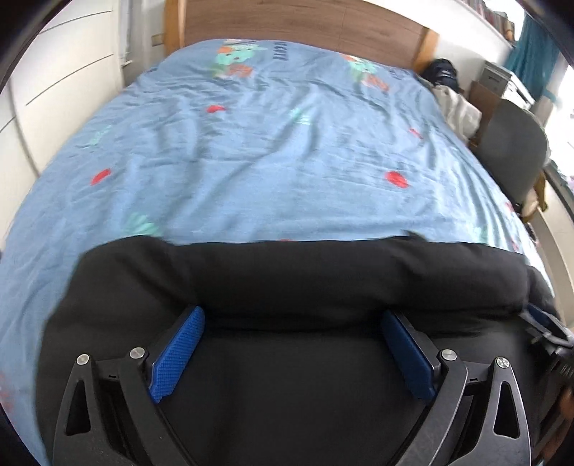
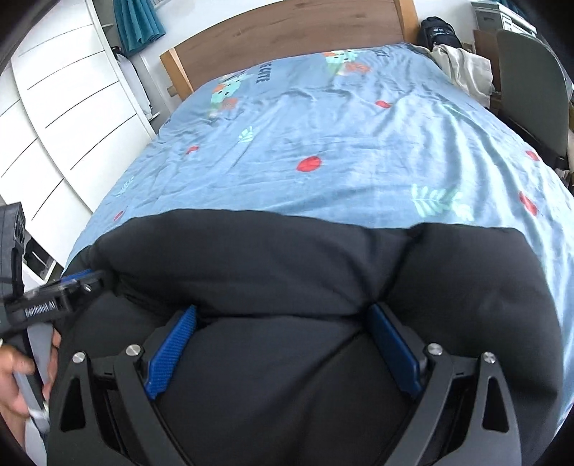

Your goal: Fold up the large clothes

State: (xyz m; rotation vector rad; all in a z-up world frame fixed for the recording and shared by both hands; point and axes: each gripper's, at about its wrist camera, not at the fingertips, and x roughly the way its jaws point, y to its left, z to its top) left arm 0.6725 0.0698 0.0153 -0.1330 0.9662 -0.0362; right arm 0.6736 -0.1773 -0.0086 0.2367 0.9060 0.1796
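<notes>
A large black garment (image 1: 287,279) lies across the near end of the bed, with a thick rolled fold along its far edge. My left gripper (image 1: 292,315) hangs over it, its blue pads (image 1: 179,355) spread wide and open, fingertips at the fold and nothing pinched. In the right wrist view the same black garment (image 2: 287,258) fills the foreground. My right gripper (image 2: 283,310) stands open above it, tips against the puffy fold. The left gripper (image 2: 71,283) shows at the garment's left edge, held by a hand (image 2: 14,372). The right gripper (image 1: 549,329) shows at the garment's right edge.
The bed has a blue patterned sheet (image 1: 269,143) and a wooden headboard (image 1: 305,21). White drawers (image 2: 64,107) stand to the left. A grey chair (image 1: 513,150), a beige cloth pile (image 2: 462,68) and a black bag (image 2: 439,30) are at the right.
</notes>
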